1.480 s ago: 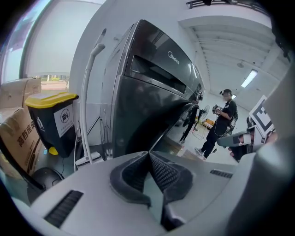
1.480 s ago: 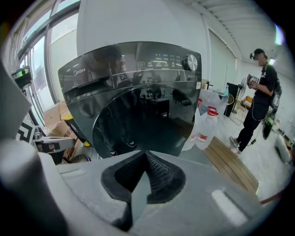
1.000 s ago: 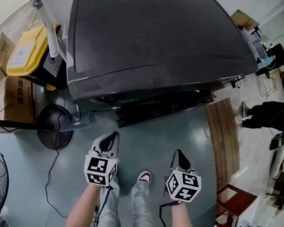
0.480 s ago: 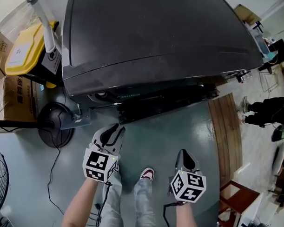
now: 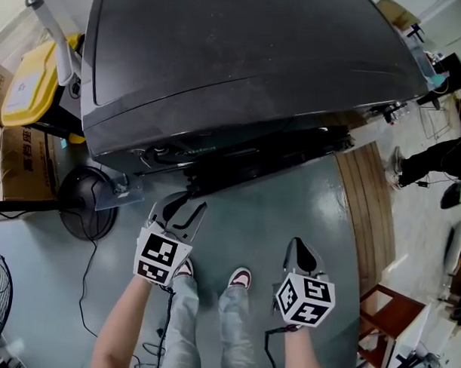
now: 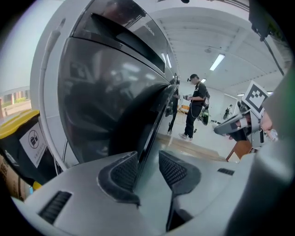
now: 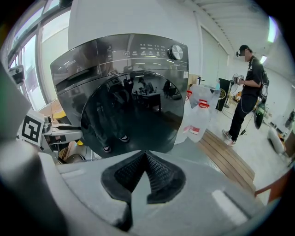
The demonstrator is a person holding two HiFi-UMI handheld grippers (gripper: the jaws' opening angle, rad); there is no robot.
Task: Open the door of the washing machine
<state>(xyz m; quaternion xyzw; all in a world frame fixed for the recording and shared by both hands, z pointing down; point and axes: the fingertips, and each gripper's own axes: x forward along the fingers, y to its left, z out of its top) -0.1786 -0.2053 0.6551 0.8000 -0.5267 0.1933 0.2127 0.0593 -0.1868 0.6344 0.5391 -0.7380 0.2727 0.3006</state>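
- Door [image 7: 133, 115]: it is a round, dark, glossy port, domed outward, set in the front of the washing machine [image 5: 242, 67]. The right claw's view shows it lying against the front, so I judge that it has not swung open. No view tells me whether the latch has released.
- Door rim [image 6: 152, 124]: a thin, hard, dark edge. In the left claw's view it runs down between the two pads.
- Left claw [image 5: 186, 209]: the jaws have just been opening and stand apart. The rim is between the ribbed black pads [image 6: 122, 173], and neither pad presses on it.
- Progress: the approach to the rim looks done. What I judge is left is to close on the rim or handle, pull, and swing the door clear.
- Right claw [image 5: 300, 253]: the jaws are together with nothing between them. It hangs well back from the machine, over the floor [image 5: 275, 211].
- Machine body: smooth dark grey panels with a reflective top. The control strip carries a metal knob [image 7: 174, 52].
- Surroundings: the floor is glossy grey-green. Wooden planks [image 5: 365, 214] lie at the machine's right. A yellow bin [image 5: 26, 85] and a cardboard box [image 5: 24, 157] stand at its left, near a round black fan base [image 5: 86, 205]. A person [image 7: 246, 87] stands well apart.
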